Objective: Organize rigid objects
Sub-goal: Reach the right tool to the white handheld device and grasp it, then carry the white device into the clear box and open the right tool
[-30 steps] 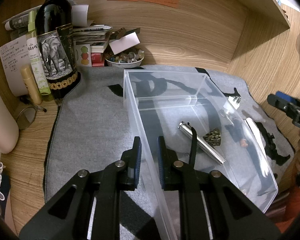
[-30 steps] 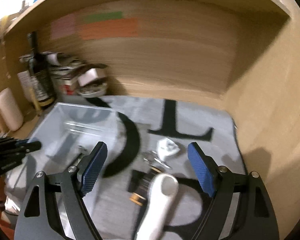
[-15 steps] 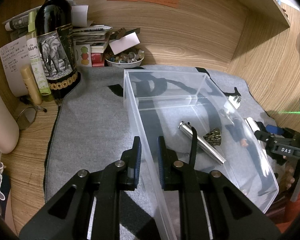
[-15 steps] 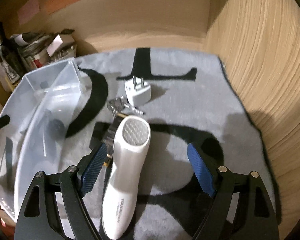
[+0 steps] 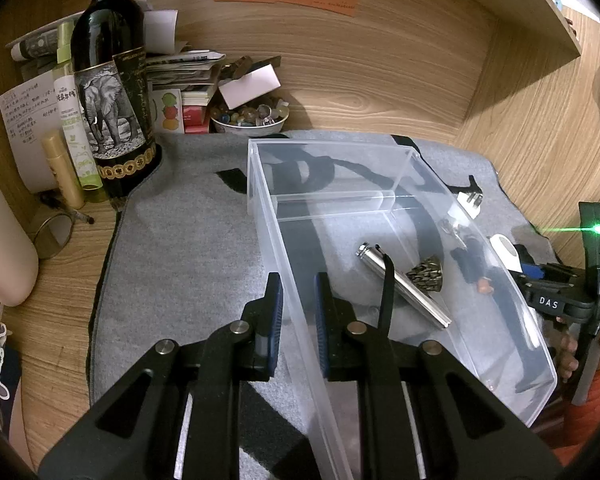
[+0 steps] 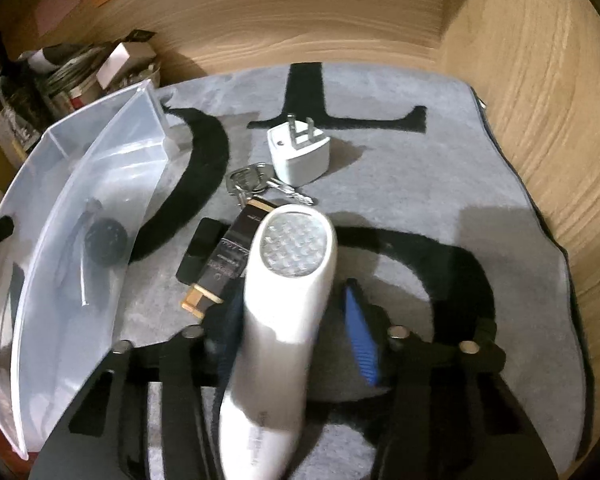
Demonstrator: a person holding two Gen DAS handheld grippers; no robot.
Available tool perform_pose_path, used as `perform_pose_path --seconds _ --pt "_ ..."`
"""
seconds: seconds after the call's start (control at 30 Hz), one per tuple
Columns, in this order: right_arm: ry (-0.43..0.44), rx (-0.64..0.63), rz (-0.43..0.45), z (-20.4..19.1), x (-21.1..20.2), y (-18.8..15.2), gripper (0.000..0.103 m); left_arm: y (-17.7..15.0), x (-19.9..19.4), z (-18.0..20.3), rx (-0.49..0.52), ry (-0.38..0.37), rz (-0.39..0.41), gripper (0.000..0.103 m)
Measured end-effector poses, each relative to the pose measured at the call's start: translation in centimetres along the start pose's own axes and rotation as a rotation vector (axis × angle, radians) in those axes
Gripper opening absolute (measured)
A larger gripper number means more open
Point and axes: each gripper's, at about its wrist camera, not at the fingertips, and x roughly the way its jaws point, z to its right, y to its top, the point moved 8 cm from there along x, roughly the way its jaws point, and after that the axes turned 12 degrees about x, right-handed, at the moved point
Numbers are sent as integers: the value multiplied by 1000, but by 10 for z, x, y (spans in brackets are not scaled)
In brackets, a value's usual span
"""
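My left gripper [image 5: 296, 284] is shut on the near left wall of a clear plastic box [image 5: 332, 144]. In the box lie a metal cylinder [image 5: 404, 288], a bronze cone-shaped ornament [image 5: 426, 276] and a thin black piece. My right gripper [image 6: 290, 312] straddles a white handheld device [image 6: 288, 272] lying on the grey mat [image 6: 400, 184]. Its jaws are closing, and a gap still shows between the blue right pad [image 6: 360, 340] and the device. Beyond the device lie a dark gold-ended stick [image 6: 228, 260], keys [image 6: 256, 184] and a white plug adapter [image 6: 300, 152].
A wine bottle [image 5: 112, 92], slim tubes, stacked papers and a bowl of stones [image 5: 252, 118] crowd the back left corner. Wooden walls close in behind and on the right [image 6: 540, 120]. The box [image 6: 80, 184] stands just left of the device.
The right gripper has come down over the white device and its jaws have narrowed around it. The left gripper and the box have not moved.
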Motion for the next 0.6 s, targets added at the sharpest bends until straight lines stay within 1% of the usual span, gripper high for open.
perform_pose_path --seconds 0.27,0.6 --pt "-31 -12 38 2 -5 6 37 0 0 1 0 1 0 14" --pt "-38 -16 136 -2 -28 30 37 0 0 1 -2 0 1 14"
